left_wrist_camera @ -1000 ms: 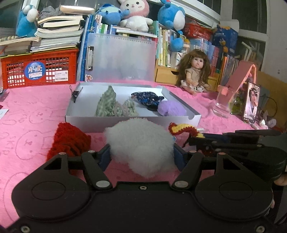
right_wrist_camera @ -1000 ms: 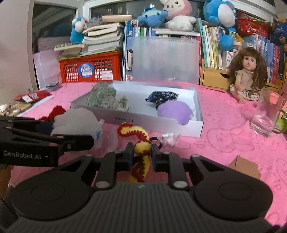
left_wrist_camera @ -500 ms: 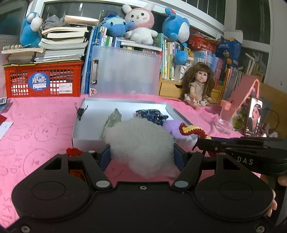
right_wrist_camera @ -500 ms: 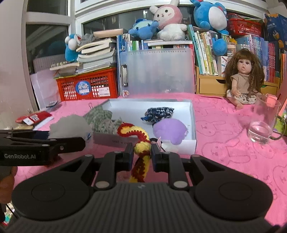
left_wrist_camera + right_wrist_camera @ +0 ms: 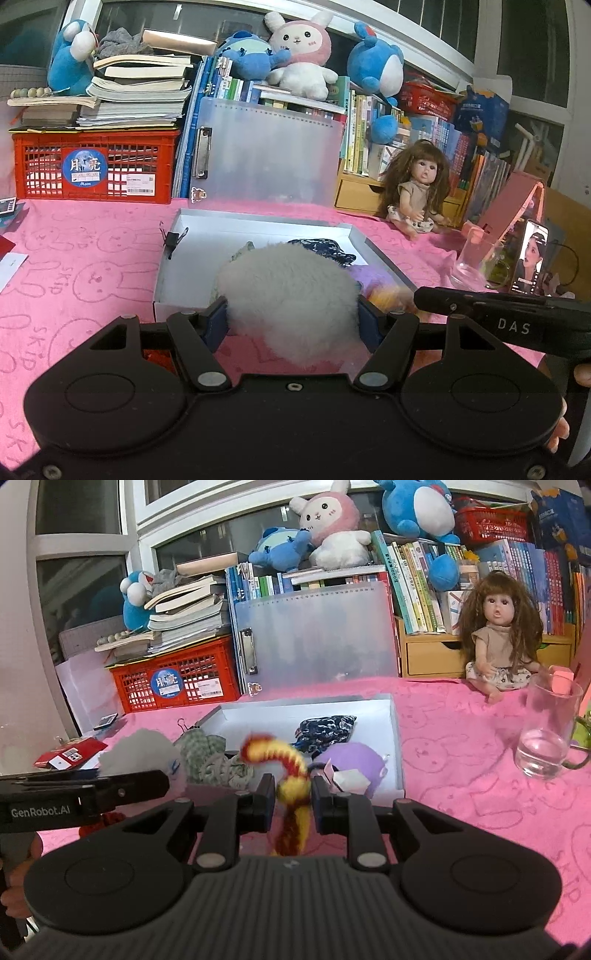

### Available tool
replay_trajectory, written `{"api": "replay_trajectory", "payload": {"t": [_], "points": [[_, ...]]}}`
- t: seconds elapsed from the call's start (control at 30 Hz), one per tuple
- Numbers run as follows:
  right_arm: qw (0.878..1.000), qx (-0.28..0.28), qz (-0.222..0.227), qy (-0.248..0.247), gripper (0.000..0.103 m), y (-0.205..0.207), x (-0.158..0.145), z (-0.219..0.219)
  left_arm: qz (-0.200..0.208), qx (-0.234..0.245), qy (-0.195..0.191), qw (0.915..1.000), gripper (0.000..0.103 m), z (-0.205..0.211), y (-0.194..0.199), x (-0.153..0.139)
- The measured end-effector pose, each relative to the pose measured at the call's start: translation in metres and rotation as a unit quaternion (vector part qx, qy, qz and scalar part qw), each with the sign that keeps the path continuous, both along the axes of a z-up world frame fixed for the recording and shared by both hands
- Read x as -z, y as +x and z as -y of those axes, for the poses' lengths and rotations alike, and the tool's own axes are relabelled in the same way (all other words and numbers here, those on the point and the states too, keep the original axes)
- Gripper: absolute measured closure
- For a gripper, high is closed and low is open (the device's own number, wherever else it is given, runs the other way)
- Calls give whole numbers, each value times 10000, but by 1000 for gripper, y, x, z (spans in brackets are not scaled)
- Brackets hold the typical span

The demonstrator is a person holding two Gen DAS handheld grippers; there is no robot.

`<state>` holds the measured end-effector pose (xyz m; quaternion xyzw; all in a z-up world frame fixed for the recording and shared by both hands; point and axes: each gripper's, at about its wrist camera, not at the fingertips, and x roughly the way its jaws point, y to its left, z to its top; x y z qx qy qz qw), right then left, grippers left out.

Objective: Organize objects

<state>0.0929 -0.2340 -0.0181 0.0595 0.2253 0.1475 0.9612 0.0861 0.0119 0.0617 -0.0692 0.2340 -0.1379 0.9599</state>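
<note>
Roughly midway: four fabric pieces sit in the white box (image 5: 395,738). I grip a white fluffy pompom (image 5: 291,302) in the left gripper (image 5: 291,325); right gripper (image 5: 293,801) fingers are easing open around the red-yellow crochet cord (image 5: 284,768). Red knit piece (image 5: 107,821) remains on the tabletop (image 5: 480,775).

The left gripper (image 5: 291,319) points slightly downward, its fingers (image 5: 216,323) set half apart and pressing on a bulky load; the right gripper (image 5: 293,799) alongside is opening, fingers barely parted
</note>
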Motion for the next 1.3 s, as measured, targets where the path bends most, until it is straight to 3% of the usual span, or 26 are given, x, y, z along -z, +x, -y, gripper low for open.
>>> {"api": "replay_trajectory", "payload": {"t": [0.3, 1.0, 1.07, 1.2, 1.27, 1.3], "points": [[9998, 132, 71, -137, 75, 1, 1, 1, -58, -51, -65, 9999, 36, -3, 3, 1], [9972, -56, -527, -526, 74, 12, 46, -21, -213, -80, -34, 9997, 36, -4, 4, 12], [9968, -51, -565, -560, 68, 16, 49, -24, -221, -74, -35, 9997, 36, -4, 4, 13], [9965, -33, -591, -588, 66, 19, 52, -26, -224, -65, -38, 9997, 36, -4, 5, 13], [9966, -26, -580, -577, 80, 19, 50, -26, -221, -66, -35, 9997, 36, -3, 5, 13], [9968, -34, -559, -563, 80, 18, 49, -26, -219, -67, -37, 9997, 36, -3, 5, 14]]}}
